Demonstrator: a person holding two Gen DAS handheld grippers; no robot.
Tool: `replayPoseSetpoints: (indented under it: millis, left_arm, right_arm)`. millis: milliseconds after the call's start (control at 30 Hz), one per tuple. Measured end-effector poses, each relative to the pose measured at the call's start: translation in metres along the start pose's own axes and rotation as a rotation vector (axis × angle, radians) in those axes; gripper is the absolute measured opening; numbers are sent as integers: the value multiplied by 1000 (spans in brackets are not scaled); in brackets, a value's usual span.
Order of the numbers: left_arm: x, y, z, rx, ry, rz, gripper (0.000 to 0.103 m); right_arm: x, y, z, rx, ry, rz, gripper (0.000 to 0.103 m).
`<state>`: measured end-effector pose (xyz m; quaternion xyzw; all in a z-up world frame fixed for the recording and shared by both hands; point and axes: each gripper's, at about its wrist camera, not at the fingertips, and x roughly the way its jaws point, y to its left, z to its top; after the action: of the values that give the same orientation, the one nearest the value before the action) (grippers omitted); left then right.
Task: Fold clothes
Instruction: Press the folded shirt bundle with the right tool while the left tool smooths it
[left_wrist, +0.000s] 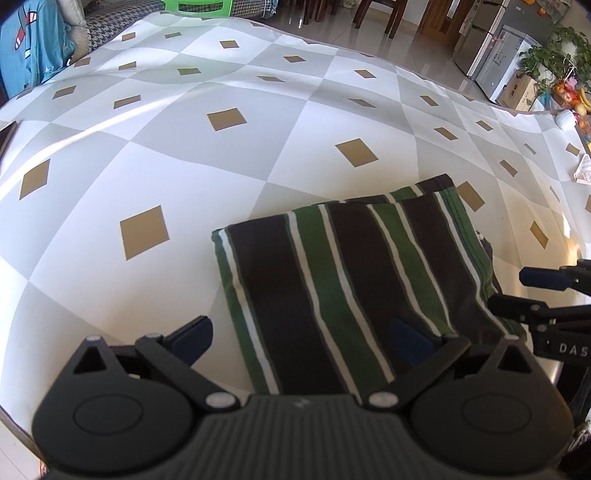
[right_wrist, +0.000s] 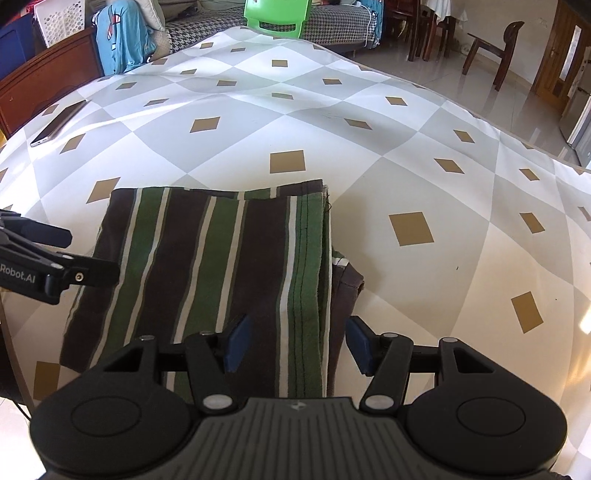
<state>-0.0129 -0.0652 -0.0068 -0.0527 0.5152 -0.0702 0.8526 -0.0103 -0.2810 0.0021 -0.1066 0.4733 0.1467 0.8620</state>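
Folded striped garment (left_wrist: 351, 280), brown with green and white bands, lies flat on the diamond-patterned tablecloth (left_wrist: 229, 155), just ahead of and under both claws.

Left gripper (left_wrist: 301, 338): jaws spread very wide, nothing between the pads pressing on anything. Its left blue pad sits over bare cloth, off the garment's left edge; its right pad hovers over the brown stripe. The garment's near left corner lies between the two fingers. No grip.

Right gripper (right_wrist: 297, 343): jaws about half open, not clamped. The garment's green hemmed right edge runs between its fingers; the right pad stands over a dark brown flap (right_wrist: 345, 280) that sticks out from under the fold. Pads do not press on the fabric, as far as can be seen.

Each claw shows in the other's view: the right one at the far right of the left wrist view, beside the garment's right edge; the left one at the left edge of the right wrist view, over the garment's left side.

A phone (right_wrist: 59, 123) lies far left ahead of the right claw, well apart from the garment. Green plastic chair (right_wrist: 277, 16) beyond the table's far edge.
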Motion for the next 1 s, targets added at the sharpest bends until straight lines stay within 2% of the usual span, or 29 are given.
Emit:
replayPoseSetpoints:
  millis: [200, 433, 667, 900, 1000]
  left_arm:
    - [12, 11, -4, -24, 32, 24, 103]
    - [32, 12, 3, -57, 61, 36, 103]
    - [47, 6, 15, -88, 64, 79, 103]
    - [57, -10, 28, -74, 55, 81, 103]
    - [61, -13, 33, -88, 53, 85, 103]
  right_arm:
    - [31, -12, 15, 94, 10, 23, 56]
    - [49, 0, 19, 44, -3, -17, 56]
    - [50, -2, 14, 69, 2, -31, 56]
    - [49, -7, 10, 100, 7, -30, 56]
    - [49, -11, 9, 152, 18, -39, 58]
